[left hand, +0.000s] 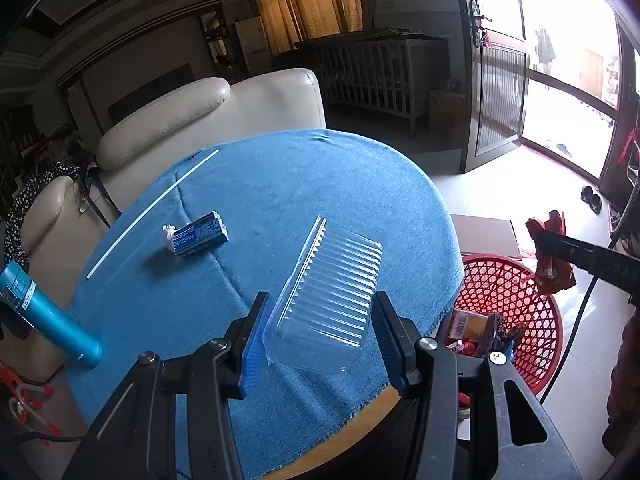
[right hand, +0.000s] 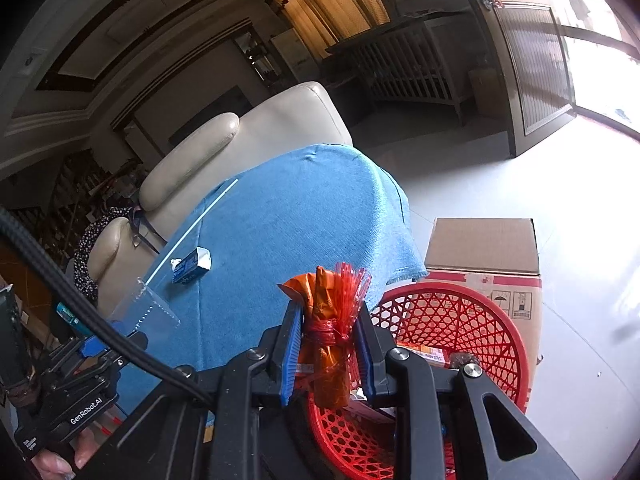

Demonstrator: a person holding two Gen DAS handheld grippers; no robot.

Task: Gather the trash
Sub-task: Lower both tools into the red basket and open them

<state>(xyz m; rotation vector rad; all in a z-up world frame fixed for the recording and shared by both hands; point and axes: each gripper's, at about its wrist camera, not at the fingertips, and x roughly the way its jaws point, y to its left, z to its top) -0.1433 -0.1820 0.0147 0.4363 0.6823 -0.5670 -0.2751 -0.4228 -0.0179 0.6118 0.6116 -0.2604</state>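
Note:
My left gripper (left hand: 320,298) is shut on a clear ribbed plastic container (left hand: 332,300), held just above the blue-clothed round table (left hand: 280,176); the right wrist view shows that container (right hand: 146,310) from the side. My right gripper (right hand: 329,306) is shut on a crumpled orange and red wrapper (right hand: 326,320), over the red mesh basket (right hand: 440,290) that stands on the floor beside the table. The basket (left hand: 492,258) holds several bits of packaging. A small blue carton (left hand: 200,234) and a long white straw (left hand: 152,212) lie on the cloth.
A teal bottle (left hand: 48,316) sticks out at the table's left edge. A cream sofa (left hand: 200,120) stands behind the table. A cardboard box (right hand: 480,244) sits on the floor behind the basket. Pale floor tiles run right to an open door (left hand: 500,92).

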